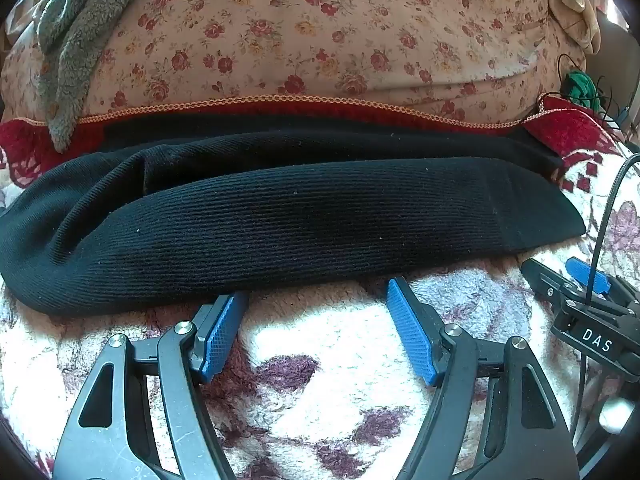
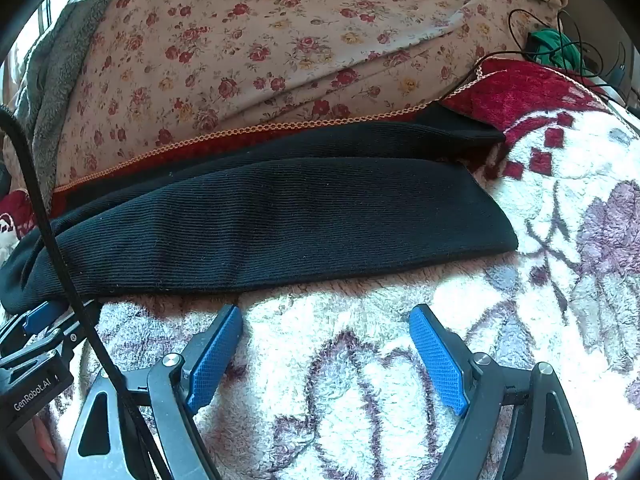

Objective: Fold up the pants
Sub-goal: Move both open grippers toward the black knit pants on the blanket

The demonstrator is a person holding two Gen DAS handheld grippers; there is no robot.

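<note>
A: Where are things sitting?

B: The black pants (image 1: 280, 216) are lying across the fleece blanket (image 1: 320, 340), already doubled lengthwise by the look of it, one leg stacked on the other. Hem end is pointing right, the bulkier end is trailing off left. Behind them a floral quilt (image 1: 320, 40) is bunching up against the far edge.

A: Tools?

B: Both are standing spread wide with nothing between the pads. The left gripper (image 1: 316, 312) is hovering just beside the near edge of the pants, its left fingertip about touching the cloth. The right gripper (image 2: 326, 332) is sitting near the same edge, closer to the hem, over bare blanket.

A: Next step, in your view?

B: I'm guessing a crosswise fold, hem toward waist. For that I'm recommending pinching both stacked layers, not just the top one, or the legs are going to slide apart. The right one is best taking the hem corner, the left one pinning or lifting the near edge.

A: Risks?

B: The fleece is catching easily, so I'm suggesting scooping low but clean. Also a cable (image 2: 60, 240) is hanging across the right view; it's worth keeping clear.
</note>
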